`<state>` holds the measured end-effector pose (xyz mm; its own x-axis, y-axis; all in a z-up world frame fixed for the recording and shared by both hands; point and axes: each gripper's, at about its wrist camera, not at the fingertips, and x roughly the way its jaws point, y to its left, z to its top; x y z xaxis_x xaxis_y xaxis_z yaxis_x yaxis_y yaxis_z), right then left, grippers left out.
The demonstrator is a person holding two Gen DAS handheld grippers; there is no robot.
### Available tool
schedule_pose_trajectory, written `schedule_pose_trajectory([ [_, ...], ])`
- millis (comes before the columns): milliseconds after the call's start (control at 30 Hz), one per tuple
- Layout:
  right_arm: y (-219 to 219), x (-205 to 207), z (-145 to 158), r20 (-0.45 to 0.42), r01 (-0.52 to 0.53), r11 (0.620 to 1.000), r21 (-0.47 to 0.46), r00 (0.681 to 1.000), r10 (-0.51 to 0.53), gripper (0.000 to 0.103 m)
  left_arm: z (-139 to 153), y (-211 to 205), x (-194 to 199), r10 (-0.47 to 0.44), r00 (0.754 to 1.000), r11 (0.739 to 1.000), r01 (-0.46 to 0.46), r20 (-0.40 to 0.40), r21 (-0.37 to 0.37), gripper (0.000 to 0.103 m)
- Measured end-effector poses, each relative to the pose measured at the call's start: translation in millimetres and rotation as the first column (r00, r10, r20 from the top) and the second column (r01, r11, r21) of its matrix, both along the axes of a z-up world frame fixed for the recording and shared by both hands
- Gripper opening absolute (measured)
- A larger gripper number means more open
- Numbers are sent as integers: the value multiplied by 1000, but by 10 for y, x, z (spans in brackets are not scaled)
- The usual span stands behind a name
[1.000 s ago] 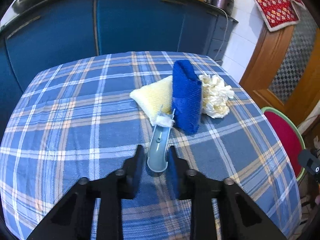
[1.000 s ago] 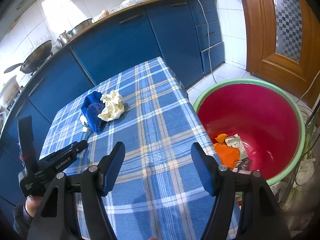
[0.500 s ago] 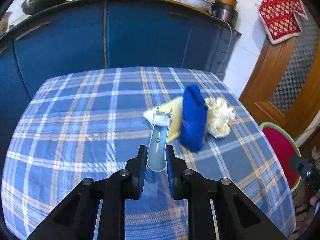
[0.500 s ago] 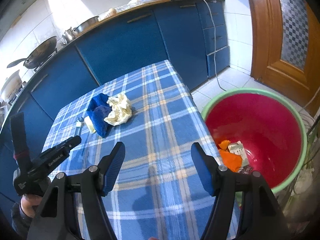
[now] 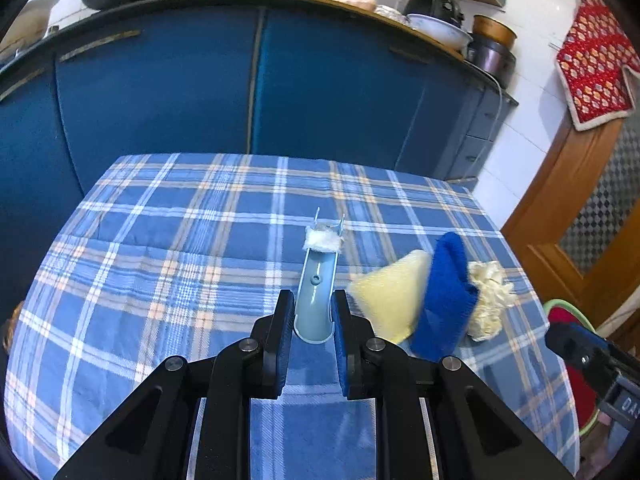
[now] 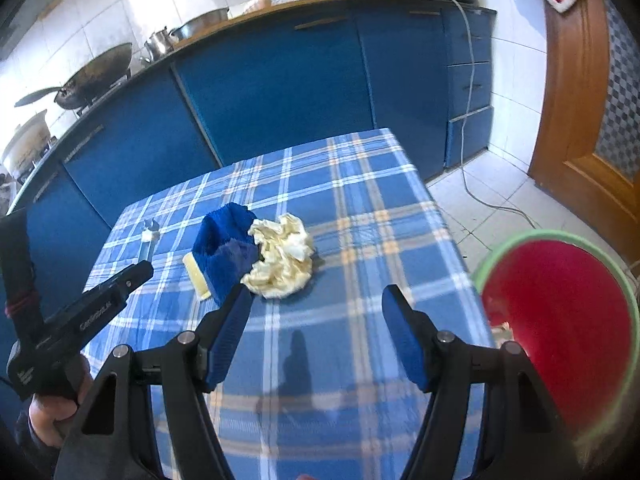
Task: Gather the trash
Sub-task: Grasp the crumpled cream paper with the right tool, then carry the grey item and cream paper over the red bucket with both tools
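Observation:
My left gripper (image 5: 311, 326) is shut on the end of a curved grey-blue plastic handle (image 5: 317, 288) with a white tuft at its far tip, held up above the checked tablecloth (image 5: 168, 264). The same gripper (image 6: 136, 274) and handle (image 6: 148, 240) show at the left of the right wrist view. A crumpled cream paper ball (image 6: 282, 258) lies against a blue cloth (image 6: 224, 240) and a yellow sponge (image 6: 196, 276). My right gripper (image 6: 316, 320) hangs open just in front of the paper ball, empty. A red bin (image 6: 560, 320) with a green rim stands right of the table.
Blue cabinets (image 5: 248, 80) run behind the table, with a wok (image 6: 96, 76), pots and bowls on the counter. A wooden door (image 6: 580, 92) is at the right. A white cable (image 6: 468, 120) trails over the tiled floor. A hand (image 6: 52, 404) grips the left gripper's handle.
The left gripper lifted the grey handle off the table and swung left, away from the cloth pile. The right gripper swept left from the bin toward the paper ball, staying open.

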<state>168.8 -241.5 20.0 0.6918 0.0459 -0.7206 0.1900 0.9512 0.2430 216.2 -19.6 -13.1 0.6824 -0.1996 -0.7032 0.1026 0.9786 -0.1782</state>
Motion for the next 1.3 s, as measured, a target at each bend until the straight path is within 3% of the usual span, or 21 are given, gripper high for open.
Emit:
schedule_pose_trajectory([
  [333,132,448,-267,-67,-22,1000,-7,998,22,68,-174,108,90,16,999,999,-17,-33,-40,19],
  [700,202,606,-376,-85,-47,999,-4,995,47,29,-191,106,98,6,999,999,-8,-39,-53,19],
  [800,192,559,-336,-76,-56,998,1,996,56,23,-181,101,86,4,999,999,-6,-36,-53,19],
  [1300,133,-5,-9,15,-34,998,56,999,33,21,121,-35,-194,-54,998,997,55,20,-57,19],
])
